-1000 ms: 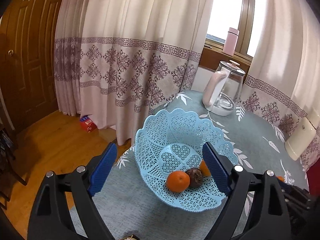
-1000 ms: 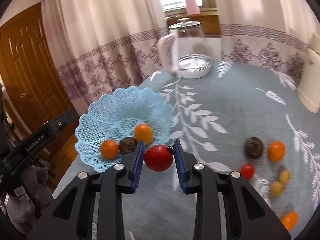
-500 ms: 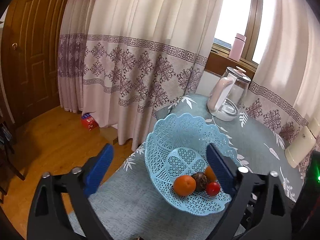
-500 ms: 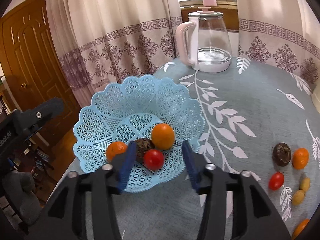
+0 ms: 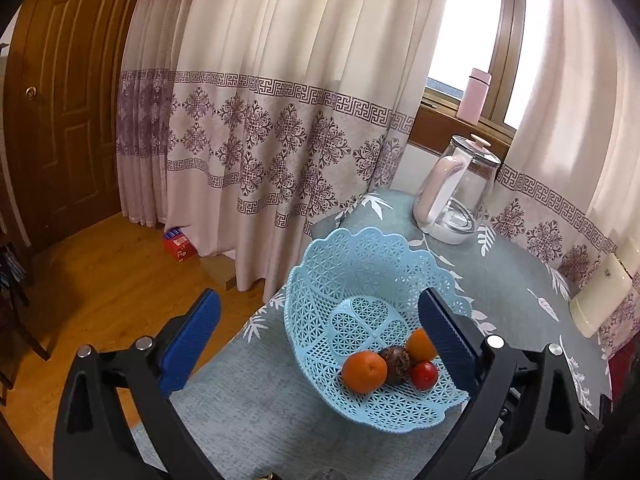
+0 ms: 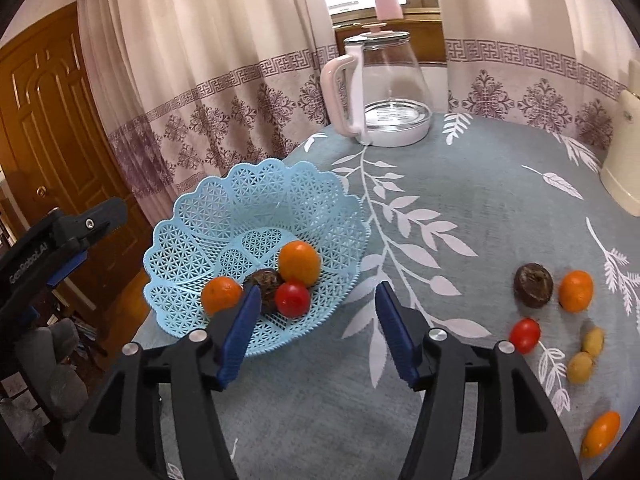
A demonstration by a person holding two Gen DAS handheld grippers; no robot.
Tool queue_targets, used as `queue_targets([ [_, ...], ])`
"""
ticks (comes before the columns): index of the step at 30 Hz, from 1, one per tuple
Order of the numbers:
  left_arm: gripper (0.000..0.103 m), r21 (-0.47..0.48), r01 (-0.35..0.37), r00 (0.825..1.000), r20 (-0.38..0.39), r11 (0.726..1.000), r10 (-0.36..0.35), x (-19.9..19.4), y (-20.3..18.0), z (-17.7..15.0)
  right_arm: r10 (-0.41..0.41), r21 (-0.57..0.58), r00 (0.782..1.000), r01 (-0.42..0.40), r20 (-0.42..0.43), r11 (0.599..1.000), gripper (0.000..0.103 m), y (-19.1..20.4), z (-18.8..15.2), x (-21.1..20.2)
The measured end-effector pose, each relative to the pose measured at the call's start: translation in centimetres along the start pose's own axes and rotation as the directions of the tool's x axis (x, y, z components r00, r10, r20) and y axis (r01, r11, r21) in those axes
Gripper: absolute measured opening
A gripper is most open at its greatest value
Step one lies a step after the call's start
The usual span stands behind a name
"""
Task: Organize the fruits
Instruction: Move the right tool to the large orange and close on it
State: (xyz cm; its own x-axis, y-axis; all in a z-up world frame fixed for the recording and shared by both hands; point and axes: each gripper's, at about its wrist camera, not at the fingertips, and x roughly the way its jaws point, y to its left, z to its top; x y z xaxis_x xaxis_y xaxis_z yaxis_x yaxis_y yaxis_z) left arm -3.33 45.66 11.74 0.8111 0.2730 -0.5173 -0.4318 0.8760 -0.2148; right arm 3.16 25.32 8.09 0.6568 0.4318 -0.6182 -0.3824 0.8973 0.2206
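Right tongs (image 6: 316, 324) held above the near edge of the blue basket (image 6: 200, 220), fingers wide apart and gripping nothing, tips angled down toward the fruit. Left tongs (image 5: 316, 336) likewise spread wide and empty, raised over the table's left end, one finger over the wooden floor (image 5: 100, 280), the other crossing the basket's right rim. From the right wrist view, only the tip of the left tongs visible at the left edge, well clear of the basket.

Inside the basket, clustered at its near side: a red tomato (image 6: 292, 299), a dark brown fruit (image 6: 262, 280) touching it, an orange (image 6: 221, 294) to the left, another orange (image 6: 299, 262) just behind.

On the grey leaf-print tablecloth (image 6: 460, 200), well apart to the right: a second brown fruit (image 6: 533, 285) beside an orange (image 6: 576, 290), a second tomato (image 6: 524, 335), two small yellow fruits (image 6: 586, 356), one orange fruit (image 6: 601, 433) near the edge.

Glass kettle (image 6: 380, 92) upright at the far side, curtain (image 5: 280, 100) behind.
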Motion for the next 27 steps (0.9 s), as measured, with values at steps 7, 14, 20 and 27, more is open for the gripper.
queue_targets([
  [7, 0.100, 0.017, 0.022, 1.000, 0.000, 1.000, -0.022, -0.3, -0.7, -0.1, -0.013, 0.036, 1.000, 0.012, 0.015, 0.999, 0.062, -1.2, -0.3, -1.1],
  [14, 0.100, 0.033, 0.024, 1.000, -0.002, 0.999, -0.024, -0.4, -1.4, -0.2, -0.026, 0.070, 0.999, 0.024, 0.020, 0.997, 0.062, -2.3, -0.6, -1.8],
  [20, 0.100, 0.055, 0.025, 1.000, 0.003, 0.998, -0.026, -0.6, -2.0, -0.4, -0.034, 0.085, 0.999, 0.032, 0.020, 0.996, 0.062, -2.9, -0.9, -2.2],
  [27, 0.100, 0.097, 0.033, 0.999, 0.013, 0.995, -0.034, -1.2, -3.1, -0.6, -0.046, 0.101, 0.999, 0.043, 0.030, 0.994, 0.073, -3.5, -1.3, -2.8],
])
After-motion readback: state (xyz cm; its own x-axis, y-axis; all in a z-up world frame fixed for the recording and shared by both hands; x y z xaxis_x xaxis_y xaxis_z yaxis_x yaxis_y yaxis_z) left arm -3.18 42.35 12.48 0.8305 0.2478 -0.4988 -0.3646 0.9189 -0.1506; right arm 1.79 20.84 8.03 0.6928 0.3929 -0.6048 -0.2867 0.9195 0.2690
